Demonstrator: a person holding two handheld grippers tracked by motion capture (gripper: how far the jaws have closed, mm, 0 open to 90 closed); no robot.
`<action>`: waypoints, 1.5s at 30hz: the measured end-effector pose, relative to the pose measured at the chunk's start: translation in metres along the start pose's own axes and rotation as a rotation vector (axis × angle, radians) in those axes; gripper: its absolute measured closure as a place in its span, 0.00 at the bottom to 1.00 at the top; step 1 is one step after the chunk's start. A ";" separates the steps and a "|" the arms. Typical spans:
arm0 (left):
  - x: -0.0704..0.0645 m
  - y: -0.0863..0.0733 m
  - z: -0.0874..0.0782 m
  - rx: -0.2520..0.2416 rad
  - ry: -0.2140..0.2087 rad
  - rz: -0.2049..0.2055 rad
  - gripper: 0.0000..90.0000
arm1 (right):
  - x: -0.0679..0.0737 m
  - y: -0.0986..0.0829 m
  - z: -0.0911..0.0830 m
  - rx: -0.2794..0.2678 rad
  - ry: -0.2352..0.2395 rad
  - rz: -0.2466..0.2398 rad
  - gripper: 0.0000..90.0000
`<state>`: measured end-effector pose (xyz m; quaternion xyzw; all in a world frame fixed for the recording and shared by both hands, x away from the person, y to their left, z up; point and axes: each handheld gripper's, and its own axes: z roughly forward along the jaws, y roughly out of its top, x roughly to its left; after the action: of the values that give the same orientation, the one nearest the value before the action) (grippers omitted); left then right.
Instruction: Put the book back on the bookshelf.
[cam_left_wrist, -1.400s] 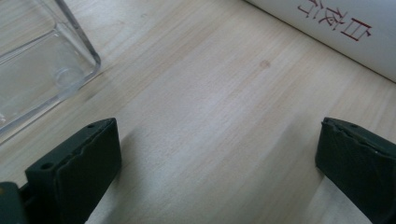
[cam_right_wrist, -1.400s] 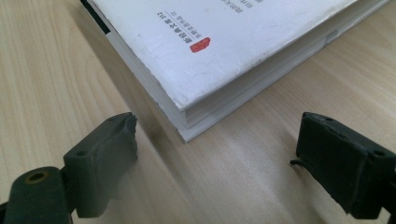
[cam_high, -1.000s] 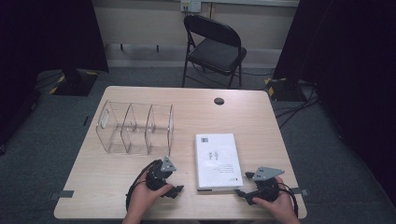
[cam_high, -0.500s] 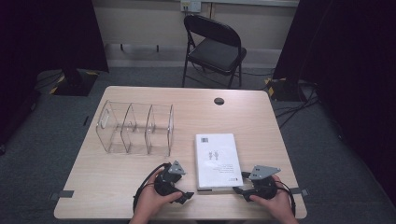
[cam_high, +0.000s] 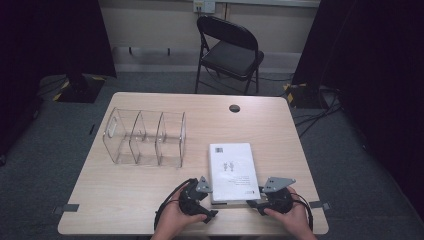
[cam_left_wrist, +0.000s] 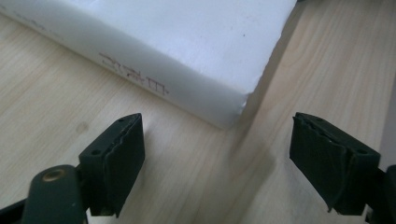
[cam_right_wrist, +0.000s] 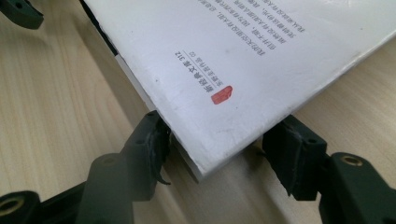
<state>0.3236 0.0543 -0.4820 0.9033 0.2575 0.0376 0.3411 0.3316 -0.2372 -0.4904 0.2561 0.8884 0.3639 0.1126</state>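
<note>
You're in a recording lab or studio room, not a home. Black curtains (cam_high: 50, 35) hang on both sides, a lone light-wood table (cam_high: 150, 200) stands on grey carpet (cam_high: 30, 165), and a black folding chair (cam_high: 227, 50) sits behind it. Cables (cam_high: 320, 112) trail over the floor, tape marks (cam_high: 67, 208) sit by the table's corners, and a wall socket (cam_high: 204, 6) sits on the bare wall.

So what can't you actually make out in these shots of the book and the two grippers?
- Book cover text: too small in the high view; cut off by the frame edge in the right gripper view.
- Spine lettering: blurred in the left gripper view.
- Right gripper contact: whether its jaws touch the book's corner, hidden under the cover.
- Left gripper: its body, hidden by the hand in the high view.
</note>
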 end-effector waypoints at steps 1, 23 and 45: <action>-0.001 0.002 0.001 -0.002 -0.001 0.013 0.21 | 0.000 0.001 0.000 0.001 0.000 0.006 0.46; -0.005 0.002 0.009 -0.008 0.037 0.009 0.18 | 0.000 0.007 -0.005 -0.013 0.039 0.018 0.58; 0.000 0.024 -0.015 -0.065 0.080 0.078 0.18 | -0.002 0.011 -0.011 -0.048 0.083 0.052 0.67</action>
<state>0.3303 0.0479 -0.4556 0.8989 0.2342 0.0954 0.3577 0.3332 -0.2381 -0.4745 0.2608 0.8765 0.3982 0.0722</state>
